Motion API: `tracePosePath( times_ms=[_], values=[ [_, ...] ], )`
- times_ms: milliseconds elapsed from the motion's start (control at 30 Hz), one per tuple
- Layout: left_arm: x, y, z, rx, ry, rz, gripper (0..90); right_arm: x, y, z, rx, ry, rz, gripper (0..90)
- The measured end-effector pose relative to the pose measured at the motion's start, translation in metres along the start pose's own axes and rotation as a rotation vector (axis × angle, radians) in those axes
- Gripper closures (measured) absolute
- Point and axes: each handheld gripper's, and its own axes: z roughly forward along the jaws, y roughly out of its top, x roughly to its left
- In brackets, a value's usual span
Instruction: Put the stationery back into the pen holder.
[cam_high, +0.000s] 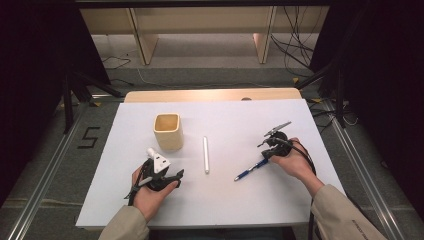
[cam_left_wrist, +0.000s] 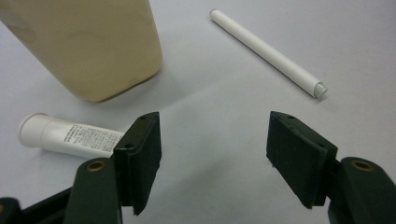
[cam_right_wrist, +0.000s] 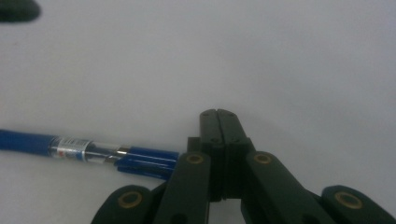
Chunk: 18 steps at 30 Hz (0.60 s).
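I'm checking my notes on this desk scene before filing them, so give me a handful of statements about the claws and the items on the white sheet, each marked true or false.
1. The right claw has its jaws shut with nothing between them. True.
2. The blue pen stands inside the beige cup. False: it lies on the white sheet beside the right claw.
3. The left claw is open. True.
4. The white pen is clamped in the left claw. False: it lies free on the sheet, apart from both claws.
5. A small white tube lies near the cup's base. True.
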Motion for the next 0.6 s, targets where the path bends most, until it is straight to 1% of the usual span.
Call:
tracePosePath(
  times_ms=[233, 267, 433, 600],
  values=[
    [0.001, 0.0, -0.001, -0.004, 0.003, 0.0, 35.5, 0.005, -0.015, -0.008, 0.003, 0.003, 0.017, 90.0],
    [0.001, 0.0, -0.001, -0.007, 0.005, -0.006, 35.5, 0.005, -0.017, -0.009, 0.003, 0.003, 0.019, 90.0],
    [0.002, 0.0, -0.002, -0.004, 0.007, -0.005, 35.4, 0.004, -0.029, -0.014, 0.0, 0.007, 0.05, 90.0],
    [0.004, 0.0, -0.003, -0.002, 0.007, -0.004, 35.3, 0.005, -0.039, -0.02, -0.001, 0.016, 0.06, 90.0]
  ],
)
